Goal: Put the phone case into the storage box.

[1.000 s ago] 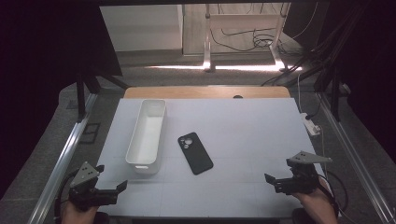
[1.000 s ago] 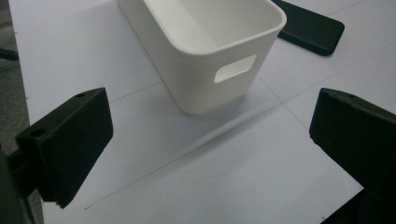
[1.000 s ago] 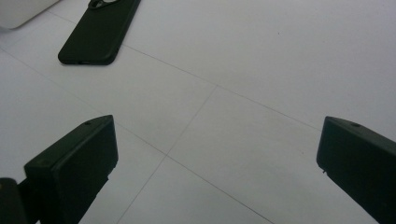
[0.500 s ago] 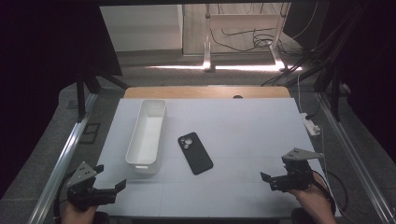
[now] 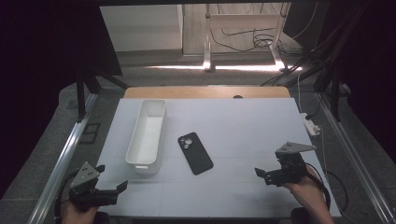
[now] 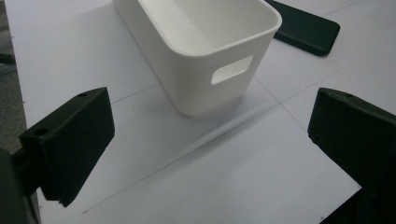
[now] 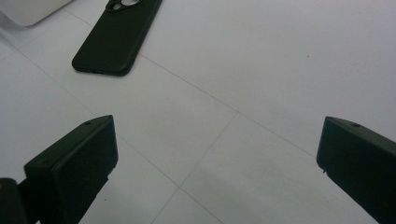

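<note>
Here the left tool (image 5: 111,187) sits at the near left corner of the table (image 5: 243,121), jaws spread wide and holding nothing. In the left gripper view its jaws frame the near end of the bin (image 6: 201,51), which stands just ahead of them, upright and empty, its handle slot facing the camera. In the high view the bin (image 5: 147,135) runs lengthwise away from the person on the left part of the table.

Just right of the bin, apart from it, lies the phone (image 5: 195,153), flat and camera side up, its far end tilted a little toward the bin. In the left gripper view one end of the phone (image 6: 306,28) shows past the bin's right rim.

At the near right the right tool (image 5: 263,176) hovers, jaws likewise wide apart and empty, pointed left toward the phone. In the right gripper view the phone (image 7: 116,35) lies ahead and to the left of the jaws, well apart from them, with a corner of the bin (image 7: 32,10) beyond.

I judge this to be the approach step: nothing is gripped yet, and the likely aim is the phone going into the bin. The next move calls for the right tool to travel forward and left, drop low to the table, and line its jaws across the phone's narrow width, since a thin flat thing gives little edge to catch.
</note>
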`<state>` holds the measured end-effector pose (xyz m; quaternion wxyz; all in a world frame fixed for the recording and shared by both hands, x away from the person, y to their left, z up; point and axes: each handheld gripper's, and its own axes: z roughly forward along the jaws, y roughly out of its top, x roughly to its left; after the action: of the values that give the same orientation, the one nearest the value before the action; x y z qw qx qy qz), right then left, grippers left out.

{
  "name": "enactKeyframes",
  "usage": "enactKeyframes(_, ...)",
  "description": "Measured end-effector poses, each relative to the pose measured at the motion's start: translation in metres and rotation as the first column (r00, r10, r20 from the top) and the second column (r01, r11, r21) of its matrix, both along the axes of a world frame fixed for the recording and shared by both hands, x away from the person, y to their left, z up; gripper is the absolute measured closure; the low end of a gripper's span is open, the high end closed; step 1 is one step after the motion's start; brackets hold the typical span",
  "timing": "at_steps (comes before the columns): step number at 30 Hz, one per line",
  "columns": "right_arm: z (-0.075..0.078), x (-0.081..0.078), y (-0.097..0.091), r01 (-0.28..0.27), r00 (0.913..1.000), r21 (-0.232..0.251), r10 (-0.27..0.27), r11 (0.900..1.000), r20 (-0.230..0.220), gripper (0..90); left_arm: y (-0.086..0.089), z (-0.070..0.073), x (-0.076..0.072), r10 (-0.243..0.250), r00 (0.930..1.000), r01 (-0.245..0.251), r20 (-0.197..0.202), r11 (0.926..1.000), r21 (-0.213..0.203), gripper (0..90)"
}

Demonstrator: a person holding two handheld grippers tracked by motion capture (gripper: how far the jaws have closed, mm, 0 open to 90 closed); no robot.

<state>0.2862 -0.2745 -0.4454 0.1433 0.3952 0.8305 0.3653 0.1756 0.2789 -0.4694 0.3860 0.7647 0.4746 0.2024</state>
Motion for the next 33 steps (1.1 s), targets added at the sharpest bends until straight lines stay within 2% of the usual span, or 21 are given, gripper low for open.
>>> enactKeyframes(11,-0.001,0.015,0.021,-0.062,0.998,-0.025,0.062,0.9977,0.004,0.0,-0.001,0.0,0.0,-0.008,1.0,0.008,0.001,1.0,0.004,1.2)
enactKeyframes(24,-0.002,0.031,0.048,-0.102,0.9945,-0.047,0.101,0.9936,-0.028,0.0,-0.001,0.0,-0.001,-0.015,0.9999,0.015,0.005,0.9999,0.005,1.3)
enactKeyframes(33,-0.002,0.04,0.066,-0.149,0.9885,-0.064,0.147,0.9868,-0.038,0.0,0.0,0.0,0.0,-0.018,0.9998,0.018,0.003,0.9998,0.002,1.3)
